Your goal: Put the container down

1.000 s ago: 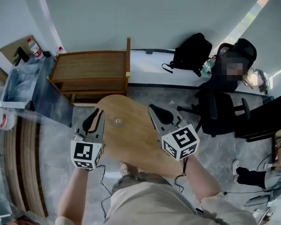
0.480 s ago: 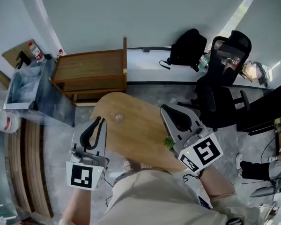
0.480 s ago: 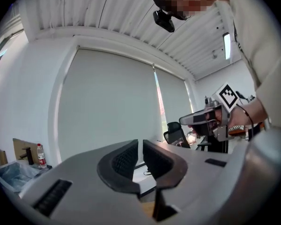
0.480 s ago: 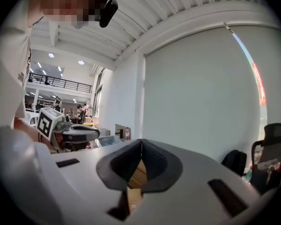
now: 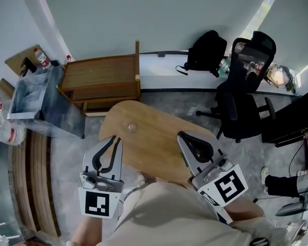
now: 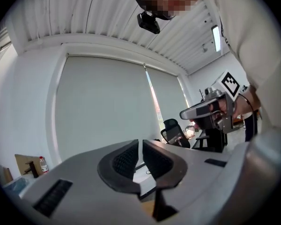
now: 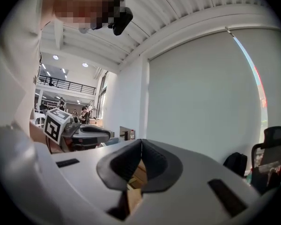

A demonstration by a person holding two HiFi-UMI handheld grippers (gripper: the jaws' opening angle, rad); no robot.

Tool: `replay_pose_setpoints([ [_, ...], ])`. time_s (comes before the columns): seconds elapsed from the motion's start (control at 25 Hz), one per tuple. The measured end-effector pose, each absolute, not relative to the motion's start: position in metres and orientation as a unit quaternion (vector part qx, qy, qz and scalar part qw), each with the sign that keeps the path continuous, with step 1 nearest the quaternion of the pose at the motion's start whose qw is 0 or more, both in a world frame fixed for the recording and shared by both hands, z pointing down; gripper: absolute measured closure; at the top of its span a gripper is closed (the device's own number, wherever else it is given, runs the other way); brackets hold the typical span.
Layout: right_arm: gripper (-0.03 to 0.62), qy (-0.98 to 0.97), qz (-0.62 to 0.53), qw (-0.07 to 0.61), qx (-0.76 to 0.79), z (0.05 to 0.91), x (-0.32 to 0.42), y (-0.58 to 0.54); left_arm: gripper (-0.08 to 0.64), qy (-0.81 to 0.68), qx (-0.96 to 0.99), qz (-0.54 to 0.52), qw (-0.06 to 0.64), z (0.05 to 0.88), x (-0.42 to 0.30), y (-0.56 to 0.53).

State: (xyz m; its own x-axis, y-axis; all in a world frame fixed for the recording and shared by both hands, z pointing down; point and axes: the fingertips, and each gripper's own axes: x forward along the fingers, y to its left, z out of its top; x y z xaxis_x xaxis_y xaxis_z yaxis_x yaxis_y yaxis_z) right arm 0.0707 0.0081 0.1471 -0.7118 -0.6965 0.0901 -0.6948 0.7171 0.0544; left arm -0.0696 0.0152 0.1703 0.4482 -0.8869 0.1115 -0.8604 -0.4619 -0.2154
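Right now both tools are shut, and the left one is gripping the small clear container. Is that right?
No. The left tool and right tool are both shut, but the left grips nothing: the left gripper view shows its jaws closed on empty air. In the head view the small clear container stands on the round wooden table, apart from both.

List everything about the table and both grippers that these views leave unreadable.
1. Head view: the small clear item on the oval wooden table is too small to identify.
2. Head view: the table's near edge lies under the person's beige-clothed torso and the shut right gripper.
3. Gripper views: both aim at wall and ceiling; the shut left gripper blocks most of the tabletop with its own body.
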Motion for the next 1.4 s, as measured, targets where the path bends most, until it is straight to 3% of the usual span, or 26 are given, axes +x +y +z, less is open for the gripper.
replay_pose_setpoints([
  [0.48,0.597,-0.926,-0.009,0.041,0.376,0.155,0.077,0.015,0.54,0.512,-0.85,-0.121,0.024,0.193,-0.06,0.026],
  [1.4,0.597,-0.916,-0.027,0.022,0.4,0.142,0.089,-0.014,0.543,0.53,-0.839,-0.115,0.035,0.177,-0.071,0.01],
])
